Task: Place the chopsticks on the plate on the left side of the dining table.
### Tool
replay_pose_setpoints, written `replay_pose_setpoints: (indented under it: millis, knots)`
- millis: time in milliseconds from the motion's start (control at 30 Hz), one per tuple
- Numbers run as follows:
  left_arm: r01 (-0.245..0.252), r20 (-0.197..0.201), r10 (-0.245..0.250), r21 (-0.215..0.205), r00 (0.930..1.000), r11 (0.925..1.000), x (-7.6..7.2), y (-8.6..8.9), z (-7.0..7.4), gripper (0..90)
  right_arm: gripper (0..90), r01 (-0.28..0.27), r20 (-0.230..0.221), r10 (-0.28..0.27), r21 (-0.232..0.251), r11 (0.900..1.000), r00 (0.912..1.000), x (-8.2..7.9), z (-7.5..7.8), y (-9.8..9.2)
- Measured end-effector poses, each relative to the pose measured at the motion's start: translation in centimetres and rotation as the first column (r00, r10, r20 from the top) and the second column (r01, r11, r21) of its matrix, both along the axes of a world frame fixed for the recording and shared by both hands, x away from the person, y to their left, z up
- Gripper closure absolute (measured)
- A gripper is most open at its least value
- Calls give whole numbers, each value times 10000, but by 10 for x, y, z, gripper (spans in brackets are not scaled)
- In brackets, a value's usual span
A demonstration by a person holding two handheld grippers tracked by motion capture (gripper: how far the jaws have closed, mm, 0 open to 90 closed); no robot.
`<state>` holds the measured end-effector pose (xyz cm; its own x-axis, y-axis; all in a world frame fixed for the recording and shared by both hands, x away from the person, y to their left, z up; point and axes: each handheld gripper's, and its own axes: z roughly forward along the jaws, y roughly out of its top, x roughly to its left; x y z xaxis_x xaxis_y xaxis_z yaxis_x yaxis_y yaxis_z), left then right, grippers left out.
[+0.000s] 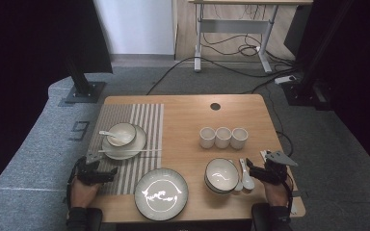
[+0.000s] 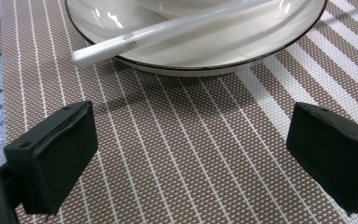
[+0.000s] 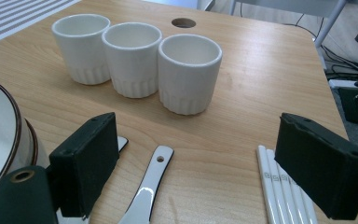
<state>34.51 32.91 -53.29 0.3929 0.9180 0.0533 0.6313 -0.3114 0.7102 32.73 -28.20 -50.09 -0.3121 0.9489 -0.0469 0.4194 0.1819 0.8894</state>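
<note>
Table setting: my grippers rest wide apart, gripping nothing.

My left gripper (image 1: 107, 174), lower left, has its jaws spread wide over the striped placemat (image 2: 177, 154), just short of the chopsticks (image 2: 135, 36) on the plate (image 2: 205, 60); nudging their overhanging tip could roll them off. My right gripper (image 3: 193, 163) gapes too. Count: three cups (image 3: 133, 58), two spare spoons (image 1: 244, 175), two bowls.

- Lab or office recording room, not a home.
- Grey carpet floor (image 1: 38, 144), loose cables (image 1: 231, 72) and power strip (image 1: 286, 79) beyond the table's far edge.
- Height-adjustable desk frame (image 1: 233, 29), black stand bases (image 1: 83, 91).
</note>
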Motion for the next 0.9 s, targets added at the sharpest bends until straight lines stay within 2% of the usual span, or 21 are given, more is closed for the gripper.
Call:
replay_pose_setpoints:
  millis: [233, 400, 500, 567, 900]
  knots:
    - [70, 265, -63, -266, 9996, 9996, 0, -9, 9, 30, 133, -40, -143, 40, -45, 10000, 9999, 2, 0, 1]
    - [111, 525, -101, -185, 9986, 9998, 5, -19, 17, 90, 133, -81, -142, 81, -40, 10000, 9999, 2, 0, 1]
    - [-42, 699, 55, -185, 9975, 9998, 9, -22, 21, 152, 134, -59, -146, 59, -13, 10000, 9999, 2, 0, 1]
    - [-129, 696, 143, -210, 9975, 9997, 12, -23, 23, 158, 134, -68, -163, 68, -14, 10000, 9998, 2, 0, 1]
    - [-373, 826, 337, 426, 9960, 9984, 32, -31, 22, 164, 134, -82, -199, 81, -60, 9999, 9998, 4, -1, 2]
